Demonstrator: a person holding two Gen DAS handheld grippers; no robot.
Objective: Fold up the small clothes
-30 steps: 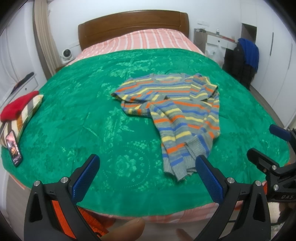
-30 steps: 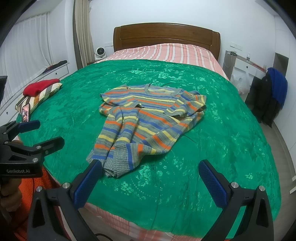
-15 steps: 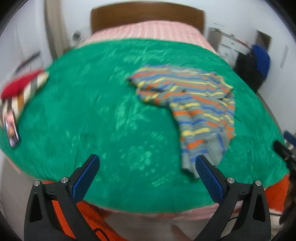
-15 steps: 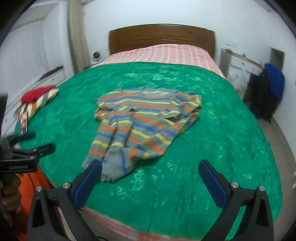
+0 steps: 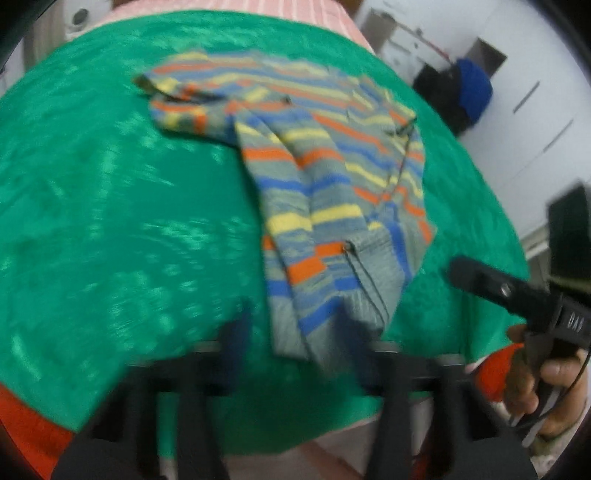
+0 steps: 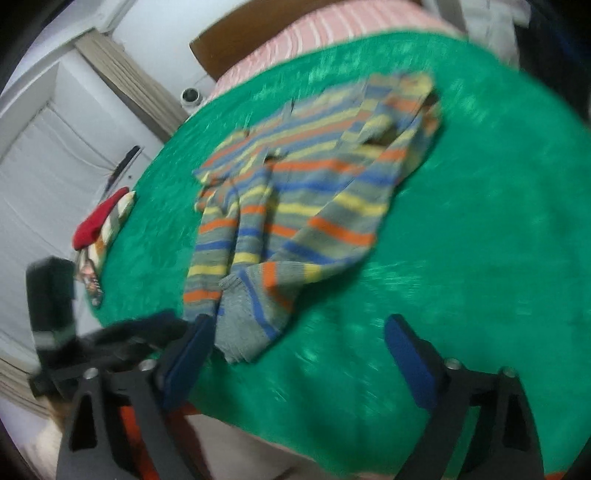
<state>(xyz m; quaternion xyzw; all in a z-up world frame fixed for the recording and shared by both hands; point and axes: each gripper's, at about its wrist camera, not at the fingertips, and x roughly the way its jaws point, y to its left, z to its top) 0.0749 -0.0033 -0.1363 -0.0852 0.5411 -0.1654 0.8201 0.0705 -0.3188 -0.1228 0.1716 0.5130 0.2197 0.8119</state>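
Two hand-held grippers are in view, and one garment. Nearest in its own view, the left gripper (image 5: 295,343) is badly smeared by motion; its two dark fingers stand apart on either side of the near end of the striped sweater (image 5: 325,206), with no cloth seen between them, though whether they touch the fabric cannot be told. The right gripper (image 6: 297,350) has its two blue-padded fingers spread wide, holding nothing; its left pad (image 6: 188,360) sits just beside the sweater's (image 6: 291,206) near cuff end, its right pad over bare cover. In the left view the right gripper's black body appears at the far right edge, with a hand (image 5: 546,384) wrapped around its grip.

There is one sweater, grey with orange, yellow and blue stripes, lying on the one green bedcover (image 5: 110,206) in the middle-to-near part of the bed. It is partly folded: its long axis runs from near to far, with the ribbed hem or cuff end pointing toward the near edge and the wider shoulder part lying far, spreading crosswise.

At the left edge of the bed sits one small pile with a red cloth (image 6: 98,221) on top. Farthest away is one brown wooden headboard (image 6: 243,35).
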